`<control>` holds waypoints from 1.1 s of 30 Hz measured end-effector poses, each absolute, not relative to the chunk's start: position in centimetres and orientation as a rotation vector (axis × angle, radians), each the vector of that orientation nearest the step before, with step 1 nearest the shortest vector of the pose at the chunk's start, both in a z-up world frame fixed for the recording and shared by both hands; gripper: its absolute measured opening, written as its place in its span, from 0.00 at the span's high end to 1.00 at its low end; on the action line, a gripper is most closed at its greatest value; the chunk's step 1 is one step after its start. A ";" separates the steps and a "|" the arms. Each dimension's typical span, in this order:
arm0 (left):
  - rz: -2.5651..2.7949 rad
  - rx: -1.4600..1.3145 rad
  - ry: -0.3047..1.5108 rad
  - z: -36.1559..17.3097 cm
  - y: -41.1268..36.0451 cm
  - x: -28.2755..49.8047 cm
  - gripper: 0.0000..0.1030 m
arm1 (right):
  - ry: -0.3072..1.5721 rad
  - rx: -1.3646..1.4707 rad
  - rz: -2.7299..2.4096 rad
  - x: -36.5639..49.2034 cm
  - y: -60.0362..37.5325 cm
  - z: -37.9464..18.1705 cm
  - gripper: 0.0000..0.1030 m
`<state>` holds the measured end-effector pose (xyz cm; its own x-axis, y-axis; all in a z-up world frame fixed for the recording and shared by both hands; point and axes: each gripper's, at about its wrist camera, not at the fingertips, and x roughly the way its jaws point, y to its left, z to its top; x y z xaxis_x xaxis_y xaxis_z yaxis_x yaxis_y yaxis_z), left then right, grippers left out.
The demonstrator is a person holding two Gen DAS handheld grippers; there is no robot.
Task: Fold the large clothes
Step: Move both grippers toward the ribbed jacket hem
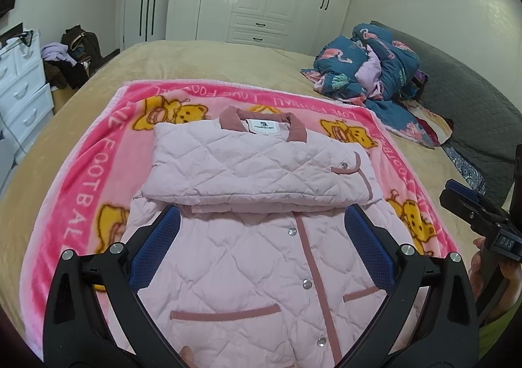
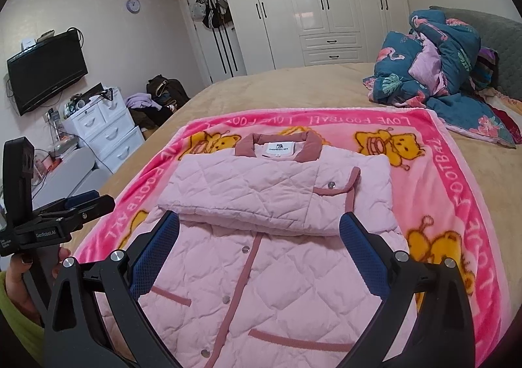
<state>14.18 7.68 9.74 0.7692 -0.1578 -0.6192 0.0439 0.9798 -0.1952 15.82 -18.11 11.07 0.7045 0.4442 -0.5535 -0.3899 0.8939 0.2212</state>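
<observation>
Pink quilted jacket is lying on pink blanket on bed, sleeves folded across chest. Left gripper & right gripper are hovering over it, jaws wide apart, holding nothing.
</observation>
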 end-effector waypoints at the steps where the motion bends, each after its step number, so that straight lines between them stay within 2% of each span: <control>1: -0.112 -0.174 0.684 9.7 7.8 13.9 0.08 | 0.638 0.090 0.463 15.5 -18.2 11.1 0.05; 33: -0.101 -0.159 0.721 3.8 7.2 8.0 0.08 | 0.707 0.064 0.438 10.0 -19.3 5.4 0.05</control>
<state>8.00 7.16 3.82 0.7468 -0.1469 -0.6487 0.0371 0.9830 -0.1799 10.01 -19.27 5.44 0.6742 0.4100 -0.6143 -0.3673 0.9077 0.2028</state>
